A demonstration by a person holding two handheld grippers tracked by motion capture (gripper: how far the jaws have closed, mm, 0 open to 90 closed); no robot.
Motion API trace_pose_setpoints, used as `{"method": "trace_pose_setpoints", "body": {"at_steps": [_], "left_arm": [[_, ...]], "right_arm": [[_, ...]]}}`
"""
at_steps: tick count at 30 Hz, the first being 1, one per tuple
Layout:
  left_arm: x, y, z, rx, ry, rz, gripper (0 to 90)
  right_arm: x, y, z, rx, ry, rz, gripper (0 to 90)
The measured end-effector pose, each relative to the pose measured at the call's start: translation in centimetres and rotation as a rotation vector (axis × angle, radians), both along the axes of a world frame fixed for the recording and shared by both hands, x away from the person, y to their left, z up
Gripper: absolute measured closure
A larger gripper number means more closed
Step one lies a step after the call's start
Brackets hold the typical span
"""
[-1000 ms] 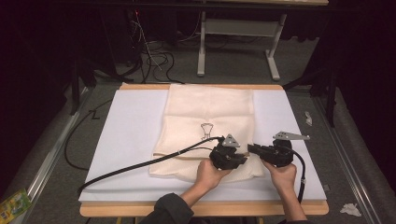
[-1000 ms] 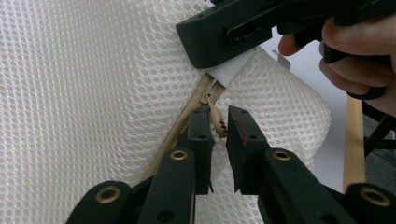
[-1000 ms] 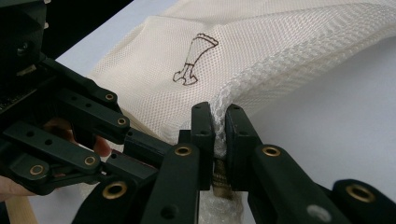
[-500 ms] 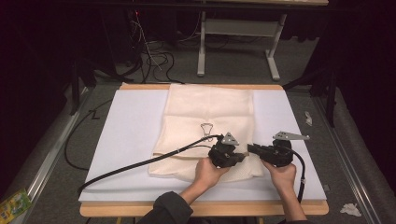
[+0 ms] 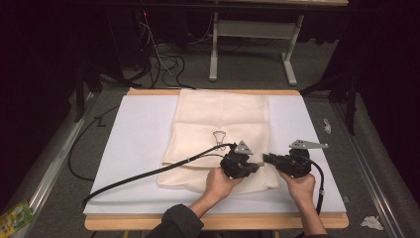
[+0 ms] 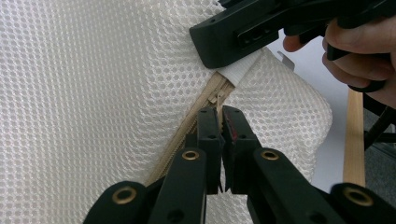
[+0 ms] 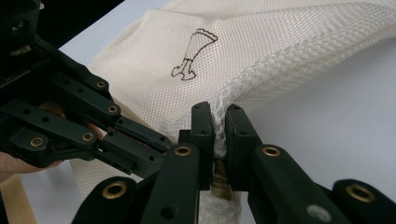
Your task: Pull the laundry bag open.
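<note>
**Both grippers clamped on mesh bag**

Cream mesh bag [image 5: 218,134], small dark print, lies mid white table [image 5: 133,144]. Left gripper [image 6: 219,122] has just closed, pinching the zipper pull [image 6: 218,99]. At its 3 o'clock, right gripper [image 7: 219,122] clenches the bag's seamed edge.

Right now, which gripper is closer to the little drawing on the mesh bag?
Left. The left gripper sits just below and right of the drawing on the mesh bag, pinching the zipper pull. The right gripper is farther right, clamping the bag's edge.
</note>
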State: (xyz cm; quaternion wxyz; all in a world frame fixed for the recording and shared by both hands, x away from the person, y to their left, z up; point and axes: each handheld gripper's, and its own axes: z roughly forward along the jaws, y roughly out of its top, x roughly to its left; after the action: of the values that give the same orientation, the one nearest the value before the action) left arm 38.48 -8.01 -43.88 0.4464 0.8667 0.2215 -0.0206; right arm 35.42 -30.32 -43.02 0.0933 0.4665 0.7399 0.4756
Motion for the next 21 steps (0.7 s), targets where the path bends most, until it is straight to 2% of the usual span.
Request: {"method": "trace_pose_setpoints", "body": {"at_steps": [2, 5, 13, 21], "left_arm": [[-0.05, 0.00, 0.01, 0.004, -0.007, 0.001, 86.7], [-0.48, 0.01, -0.04, 0.017, -0.039, 0.004, 86.7], [-0.23, 0.05, -0.01, 0.022, -0.022, 0.004, 86.8], [-0.41, 0.09, -0.01, 0.037, -0.035, 0.005, 86.9]], "right_arm": [[-0.02, -0.01, 0.02, -0.004, 0.002, 0.001, 85.2], [0.04, 0.01, 0.06, -0.004, 0.006, 0.004, 85.2], [-0.01, -0.01, -0.02, -0.003, 0.002, 0.010, 85.3], [0.01, 0.14, -0.05, -0.001, 0.001, 0.016, 85.3]]}}
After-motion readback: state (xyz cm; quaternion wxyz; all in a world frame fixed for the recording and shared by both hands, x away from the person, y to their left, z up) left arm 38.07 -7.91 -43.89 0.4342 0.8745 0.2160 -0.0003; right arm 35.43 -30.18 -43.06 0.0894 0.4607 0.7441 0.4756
